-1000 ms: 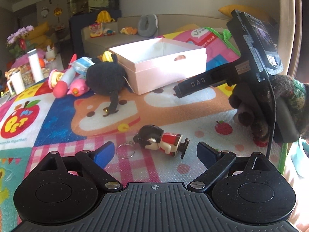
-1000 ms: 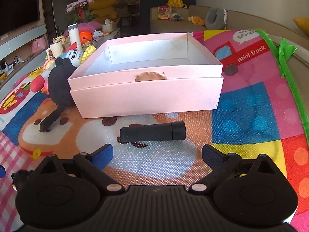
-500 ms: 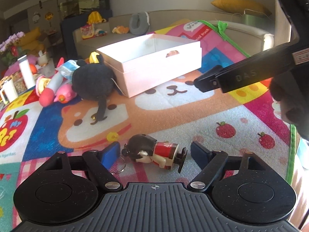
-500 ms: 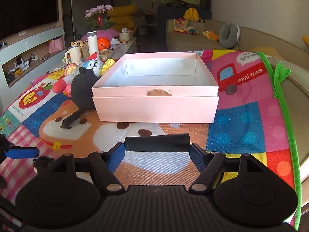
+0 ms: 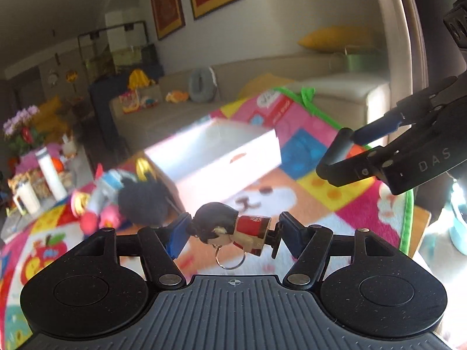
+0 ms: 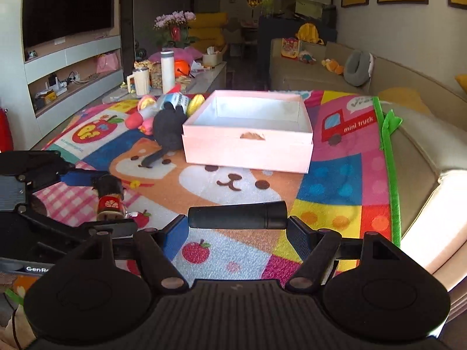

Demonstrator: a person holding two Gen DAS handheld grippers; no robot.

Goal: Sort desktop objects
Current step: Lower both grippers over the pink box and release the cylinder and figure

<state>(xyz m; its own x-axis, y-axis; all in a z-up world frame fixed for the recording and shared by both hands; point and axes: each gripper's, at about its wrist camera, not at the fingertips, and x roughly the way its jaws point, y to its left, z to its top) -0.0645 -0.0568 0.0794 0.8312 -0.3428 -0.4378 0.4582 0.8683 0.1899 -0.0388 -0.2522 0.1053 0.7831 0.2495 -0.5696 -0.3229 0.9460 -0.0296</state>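
My left gripper (image 5: 233,230) is shut on a small doll keychain (image 5: 230,229) with a black head, red body and a metal ring, held above the play mat. It also shows in the right wrist view (image 6: 109,197). My right gripper (image 6: 236,224) is shut on a black cylinder (image 6: 237,218), held lengthwise above the mat; it also shows in the left wrist view (image 5: 335,153). An open pink box (image 6: 248,134) stands on the mat ahead, empty inside; it is blurred in the left wrist view (image 5: 221,151).
A black plush toy (image 6: 167,125) lies left of the box, with a pink toy (image 6: 135,119), a yellow corn toy (image 6: 195,102) and a bottle beside it. A beige sofa (image 6: 420,134) borders the colourful mat (image 6: 335,186) on the right. A low table with cups (image 6: 163,73) stands behind.
Both grippers have closed on their objects and lifted them off the mat: the left with the doll keychain, the right with the black cylinder. Both views now sit higher.
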